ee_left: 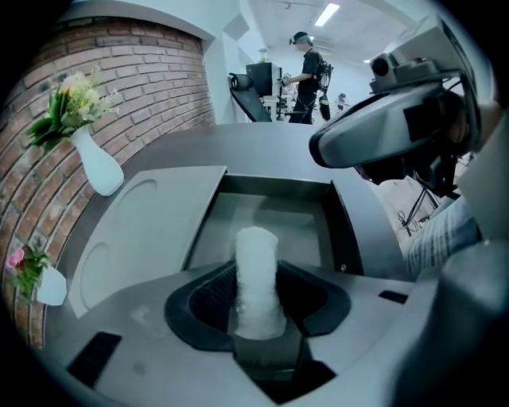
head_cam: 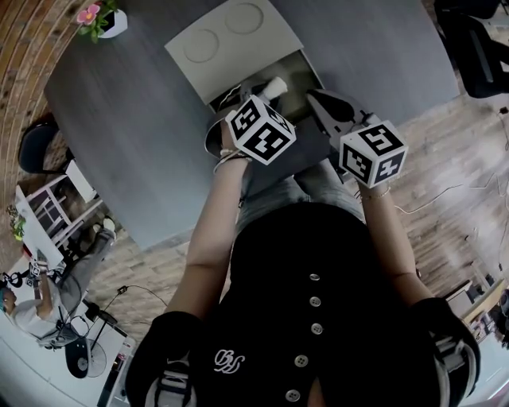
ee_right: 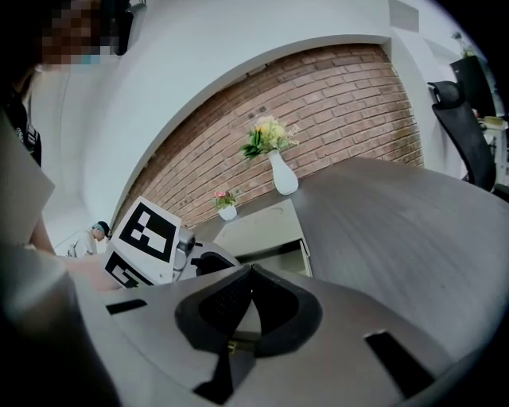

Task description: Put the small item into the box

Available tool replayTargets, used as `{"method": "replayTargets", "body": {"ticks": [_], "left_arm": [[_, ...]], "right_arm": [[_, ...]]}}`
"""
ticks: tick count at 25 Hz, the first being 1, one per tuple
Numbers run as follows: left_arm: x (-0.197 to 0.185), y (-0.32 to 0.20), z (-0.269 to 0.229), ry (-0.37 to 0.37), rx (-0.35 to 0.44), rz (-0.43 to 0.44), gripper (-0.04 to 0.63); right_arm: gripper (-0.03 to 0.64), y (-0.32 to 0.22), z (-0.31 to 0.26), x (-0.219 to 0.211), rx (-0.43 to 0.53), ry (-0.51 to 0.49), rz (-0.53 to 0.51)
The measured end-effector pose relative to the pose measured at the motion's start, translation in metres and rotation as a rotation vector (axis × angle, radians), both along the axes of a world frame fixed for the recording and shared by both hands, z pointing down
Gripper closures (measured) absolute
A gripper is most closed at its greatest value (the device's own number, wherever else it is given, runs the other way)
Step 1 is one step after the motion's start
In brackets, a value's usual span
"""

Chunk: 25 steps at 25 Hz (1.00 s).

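Observation:
The small item (ee_left: 256,278) is a white, rough cylinder, and my left gripper (ee_left: 256,312) is shut on its lower part, holding it upright. In the head view the item (head_cam: 276,86) sticks out past the left gripper (head_cam: 265,95) over the near edge of the open grey box (head_cam: 307,67). The box's inside (ee_left: 274,219) lies just beyond the item, with its lid (ee_left: 147,234) folded back to the left. My right gripper (head_cam: 326,103) hovers beside the box's right edge. Its fingertips meet with nothing between them (ee_right: 250,270).
The box sits on a dark grey round table (head_cam: 119,119). A white vase with flowers (ee_left: 97,165) and a small pink-flower vase (head_cam: 111,22) stand near the table's far edge by a brick wall. An office chair (head_cam: 477,48) stands off to the right.

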<state>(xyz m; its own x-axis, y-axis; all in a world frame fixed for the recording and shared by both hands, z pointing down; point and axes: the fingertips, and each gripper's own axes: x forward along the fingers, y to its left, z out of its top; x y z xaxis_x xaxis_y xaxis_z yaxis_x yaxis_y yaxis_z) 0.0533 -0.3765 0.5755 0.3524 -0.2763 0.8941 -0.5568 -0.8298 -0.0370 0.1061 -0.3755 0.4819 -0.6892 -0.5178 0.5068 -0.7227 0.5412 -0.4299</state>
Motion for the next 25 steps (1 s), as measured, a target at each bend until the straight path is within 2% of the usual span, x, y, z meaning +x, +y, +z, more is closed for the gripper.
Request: {"method": "replayTargets", "body": {"ticks": [3, 8, 15, 20, 22, 25], "left_arm": [[0.002, 0.004, -0.004, 0.039, -0.001, -0.003, 0.407], [0.005, 0.005, -0.021, 0.117, 0.018, -0.049, 0.398], [-0.002, -0.004, -0.081, 0.361, 0.076, -0.196, 0.399], [-0.016, -0.011, -0.12, 0.459, 0.129, -0.241, 0.399], [-0.02, -0.014, -0.14, 0.505, 0.168, -0.262, 0.405], [-0.025, -0.017, -0.175, 0.619, 0.236, -0.312, 0.482]], "right_arm": [[0.611, 0.0, 0.0, -0.001, 0.001, 0.007, -0.004], [0.611, 0.0, -0.005, -0.004, 0.019, 0.005, -0.03], [0.611, -0.003, -0.033, -0.011, 0.101, -0.006, -0.067], [0.611, -0.01, -0.059, -0.019, 0.166, -0.013, -0.105], [0.611, -0.012, -0.072, -0.021, 0.195, -0.022, -0.12], [0.611, -0.014, -0.091, -0.025, 0.236, -0.043, -0.132]]}}
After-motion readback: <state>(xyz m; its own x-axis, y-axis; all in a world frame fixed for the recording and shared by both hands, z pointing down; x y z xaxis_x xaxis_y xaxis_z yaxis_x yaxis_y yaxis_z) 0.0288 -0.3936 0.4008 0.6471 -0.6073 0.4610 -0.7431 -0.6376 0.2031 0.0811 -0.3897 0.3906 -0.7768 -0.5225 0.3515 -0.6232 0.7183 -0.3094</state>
